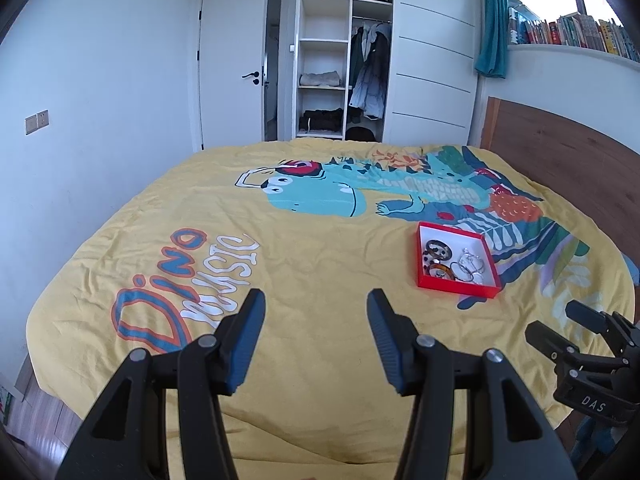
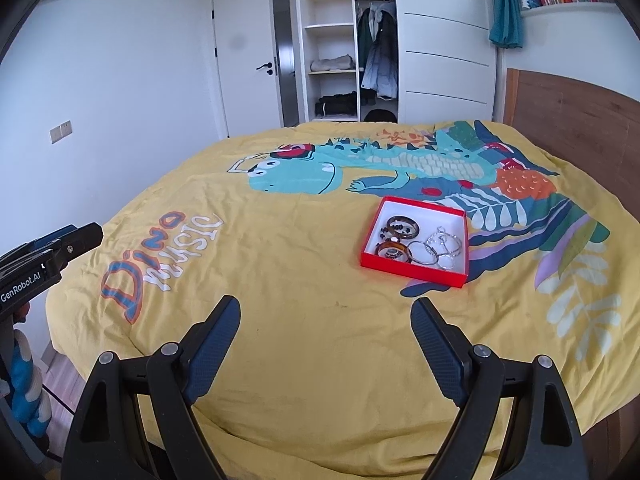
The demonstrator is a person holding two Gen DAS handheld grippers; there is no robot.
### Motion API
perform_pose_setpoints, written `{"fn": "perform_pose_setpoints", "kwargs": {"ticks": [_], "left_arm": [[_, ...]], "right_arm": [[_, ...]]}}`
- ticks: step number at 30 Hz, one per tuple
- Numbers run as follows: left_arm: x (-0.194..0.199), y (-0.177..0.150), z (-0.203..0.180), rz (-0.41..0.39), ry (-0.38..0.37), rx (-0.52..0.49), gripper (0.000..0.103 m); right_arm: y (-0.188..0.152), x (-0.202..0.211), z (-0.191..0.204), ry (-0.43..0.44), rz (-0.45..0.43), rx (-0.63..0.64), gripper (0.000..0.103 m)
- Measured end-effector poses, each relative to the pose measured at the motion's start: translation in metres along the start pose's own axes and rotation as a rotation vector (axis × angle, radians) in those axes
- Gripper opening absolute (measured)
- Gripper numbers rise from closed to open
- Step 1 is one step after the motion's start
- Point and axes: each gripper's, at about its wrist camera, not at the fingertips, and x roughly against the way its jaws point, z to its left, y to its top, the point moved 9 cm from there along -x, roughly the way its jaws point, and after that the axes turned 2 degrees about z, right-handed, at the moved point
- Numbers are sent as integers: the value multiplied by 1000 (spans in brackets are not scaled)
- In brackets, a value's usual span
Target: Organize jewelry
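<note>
A shallow red box (image 1: 456, 286) (image 2: 412, 270) with a white inside lies on the yellow bedspread (image 1: 320, 264) (image 2: 304, 264), right of the middle. Inside it are brown bangles (image 2: 402, 226), silver bracelets (image 2: 444, 246) (image 1: 472, 268) and small dark beads. My left gripper (image 1: 316, 300) is open over the near part of the bed, nothing between its fingers, the box ahead to its right. My right gripper (image 2: 326, 306) is open too and empty, the box just beyond its right finger. Each gripper shows at the edge of the other's view.
The bedspread has a dinosaur print and "Dino music" lettering. A wooden headboard (image 1: 560, 148) runs along the right. Beyond the bed stand an open wardrobe (image 1: 344, 60) with clothes, a white door (image 1: 236, 68) and a shelf of books (image 1: 568, 32). Floor shows at the lower left.
</note>
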Motion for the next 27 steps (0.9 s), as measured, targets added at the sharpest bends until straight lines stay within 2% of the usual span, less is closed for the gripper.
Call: {"fn": "perform_pose_setpoints", "kwargs": {"ticks": [27], "left_arm": [[-11, -15, 0, 29, -20, 3, 51]], "right_arm": [[-14, -15, 11, 17, 48, 6, 87]]}}
